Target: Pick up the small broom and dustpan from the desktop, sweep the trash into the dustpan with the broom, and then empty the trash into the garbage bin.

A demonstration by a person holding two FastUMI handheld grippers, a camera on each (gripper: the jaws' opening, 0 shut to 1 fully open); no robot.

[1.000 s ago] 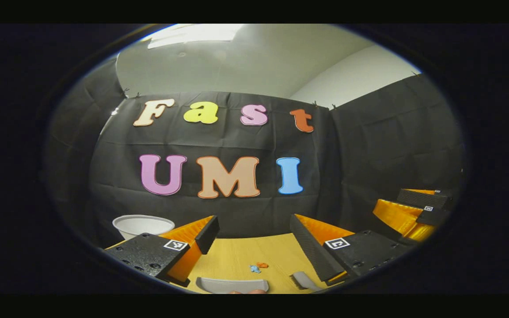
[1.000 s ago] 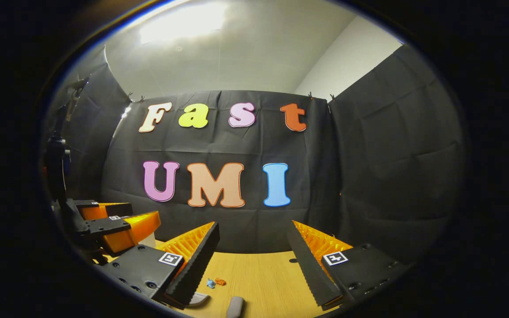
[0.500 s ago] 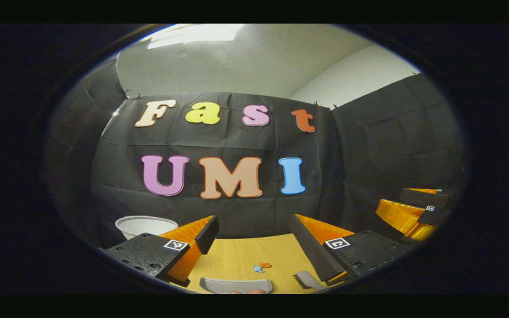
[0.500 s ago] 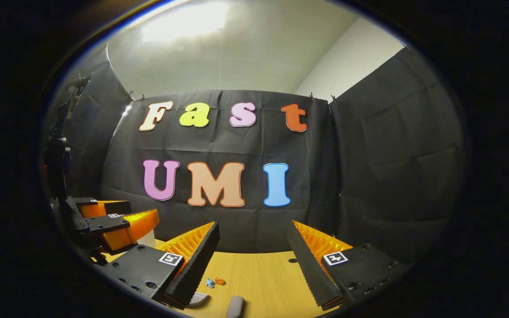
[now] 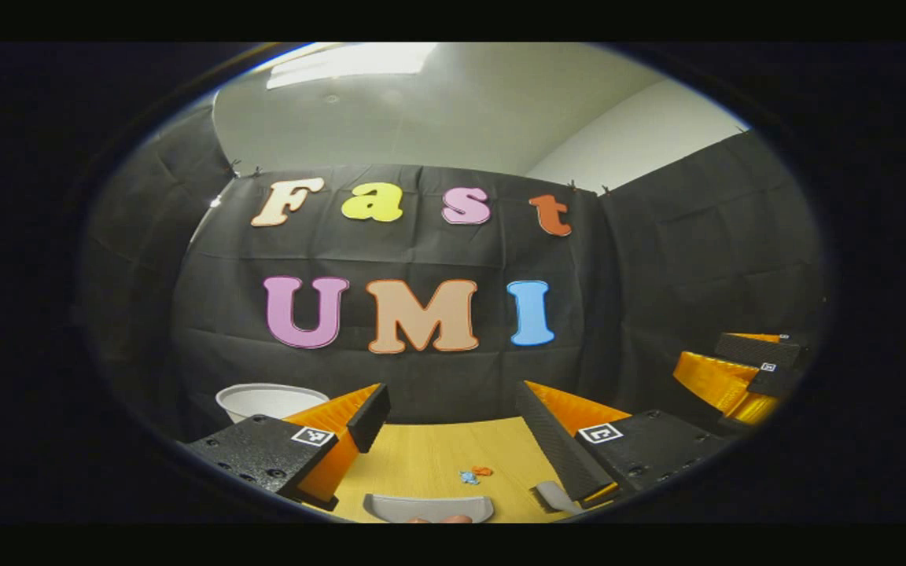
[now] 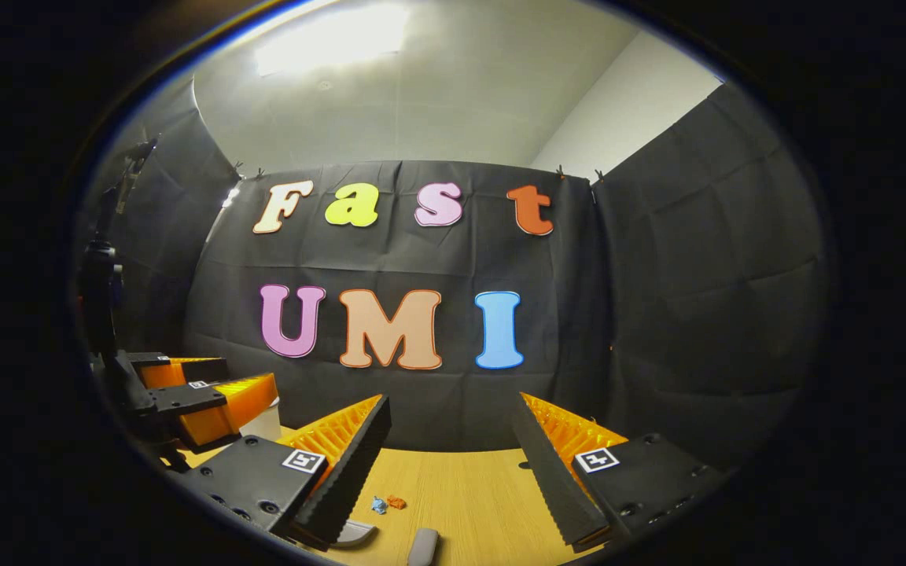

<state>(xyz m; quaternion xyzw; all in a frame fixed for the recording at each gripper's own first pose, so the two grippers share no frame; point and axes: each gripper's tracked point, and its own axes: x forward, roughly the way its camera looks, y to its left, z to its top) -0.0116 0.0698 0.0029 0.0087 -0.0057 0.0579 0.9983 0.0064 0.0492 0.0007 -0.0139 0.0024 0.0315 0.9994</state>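
A wooden desktop (image 5: 421,456) stretches ahead of both grippers, with a white garbage bin (image 5: 268,399) standing at its far side, just beyond the left finger of the left gripper (image 5: 453,417). The left gripper is spread wide and holds nothing, and the right gripper (image 6: 451,431) is likewise wide open and empty. Close below the left gripper's fingers lie the grey dustpan (image 5: 428,508) and, nearer its right finger, the small broom (image 5: 554,495), while two scraps of trash (image 5: 474,475), one blue and one orange, sit on the wood just past the dustpan.
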